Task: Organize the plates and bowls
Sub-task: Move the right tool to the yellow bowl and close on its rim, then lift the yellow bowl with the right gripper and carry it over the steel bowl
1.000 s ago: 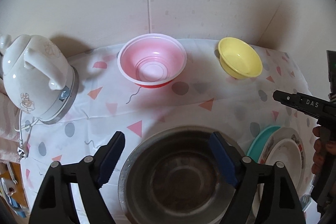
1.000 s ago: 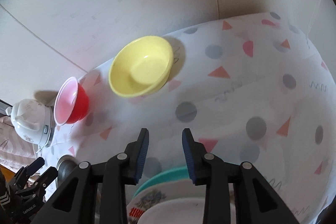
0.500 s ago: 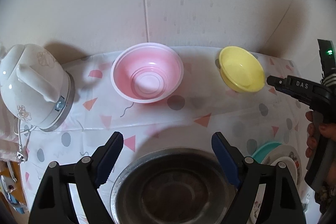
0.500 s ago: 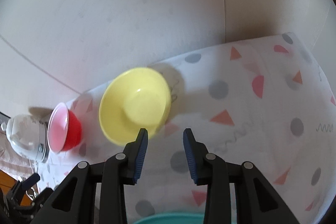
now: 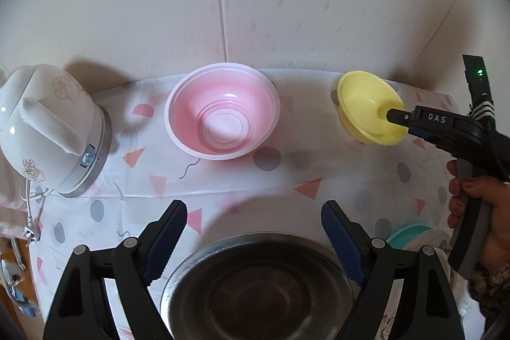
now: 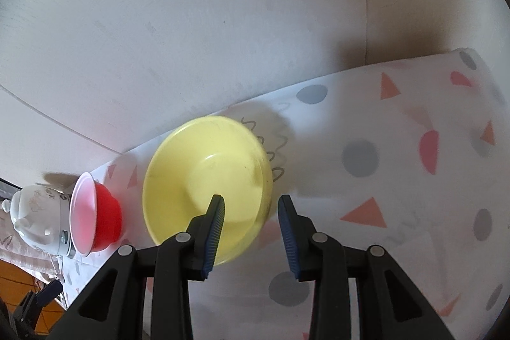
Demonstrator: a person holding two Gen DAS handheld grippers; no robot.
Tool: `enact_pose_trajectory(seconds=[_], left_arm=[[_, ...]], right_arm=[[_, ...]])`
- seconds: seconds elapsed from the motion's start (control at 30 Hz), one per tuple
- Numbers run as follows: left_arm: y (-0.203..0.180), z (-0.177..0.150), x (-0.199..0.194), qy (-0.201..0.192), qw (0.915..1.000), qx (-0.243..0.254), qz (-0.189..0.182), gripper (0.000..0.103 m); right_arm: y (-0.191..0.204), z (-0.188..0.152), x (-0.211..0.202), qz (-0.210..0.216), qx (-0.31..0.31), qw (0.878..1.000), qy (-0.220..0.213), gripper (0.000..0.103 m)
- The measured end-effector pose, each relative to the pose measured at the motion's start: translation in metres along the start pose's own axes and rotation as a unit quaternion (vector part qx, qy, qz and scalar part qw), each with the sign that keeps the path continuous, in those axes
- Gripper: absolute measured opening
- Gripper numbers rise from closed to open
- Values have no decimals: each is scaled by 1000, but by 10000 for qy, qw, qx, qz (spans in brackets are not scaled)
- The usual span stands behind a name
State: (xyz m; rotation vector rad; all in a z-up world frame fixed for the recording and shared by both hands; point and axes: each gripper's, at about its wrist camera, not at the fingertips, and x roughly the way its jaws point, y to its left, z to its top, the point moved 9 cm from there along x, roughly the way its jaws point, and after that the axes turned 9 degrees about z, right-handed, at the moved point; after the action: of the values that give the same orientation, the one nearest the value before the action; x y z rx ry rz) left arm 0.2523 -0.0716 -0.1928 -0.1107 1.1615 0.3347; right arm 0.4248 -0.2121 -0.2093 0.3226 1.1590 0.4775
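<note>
The right gripper (image 6: 251, 231) stood at the near right rim of the yellow bowl (image 6: 204, 180). Its jaws were partly open and straddled that rim: one finger sat over the inside of the bowl, the other outside it over the tablecloth (image 6: 398, 180). No pad pressed on the rim, so nothing was gripped. The bowl lay directly ahead of and slightly left of the jaw gap, at the far right of the table close to the wall. A round bowl has no long axis; the wall section between the jaws ran roughly in line with the fingers. The judged next step was to close on the rim wall.

The left gripper (image 5: 255, 239) was wide open and empty, poised above the far rim of the steel bowl (image 5: 255, 285) at the near edge. The right hand (image 5: 478, 212) was clearly the nearer one to the yellow bowl.

Materials:
- Yellow bowl: smooth, glossy, probably plastic, with a flared lip and a small flat base. A thin lip may slip from ribbed pads.
- Pink bowl (image 5: 223, 110): white rim, red outside, stepped rings inside; far centre, well apart from the yellow one.
- Steel bowl: dull brushed metal.
- Plates (image 5: 411, 236): a teal one and a printed white one stacked, near right.
- Kettle (image 5: 47, 129): white glazed, far left.
</note>
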Motion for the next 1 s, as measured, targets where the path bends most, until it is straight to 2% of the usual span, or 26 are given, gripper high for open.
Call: enact_pose_trajectory(seconds=[0.07, 0.27, 0.77, 0.93, 1.0], left_arm=[[-3, 3, 1, -8, 10000, 1, -7, 87], [-19, 15, 5, 6, 10000, 17, -35, 87], [-79, 47, 25, -51, 9990, 331, -291, 87], [-96, 52, 42, 29, 9984, 502, -266, 87], [-99, 53, 49, 44, 9982, 580, -108, 86]], right_arm=[[-1, -1, 5, -44, -47, 10000, 33, 26], [-6, -8, 7, -27, -185, 9997, 127, 16], [-14, -41, -5, -64, -317, 9990, 300, 14], [-19, -44, -4, 14, -226, 9994, 269, 14], [-20, -44, -4, 23, -230, 9994, 273, 14]])
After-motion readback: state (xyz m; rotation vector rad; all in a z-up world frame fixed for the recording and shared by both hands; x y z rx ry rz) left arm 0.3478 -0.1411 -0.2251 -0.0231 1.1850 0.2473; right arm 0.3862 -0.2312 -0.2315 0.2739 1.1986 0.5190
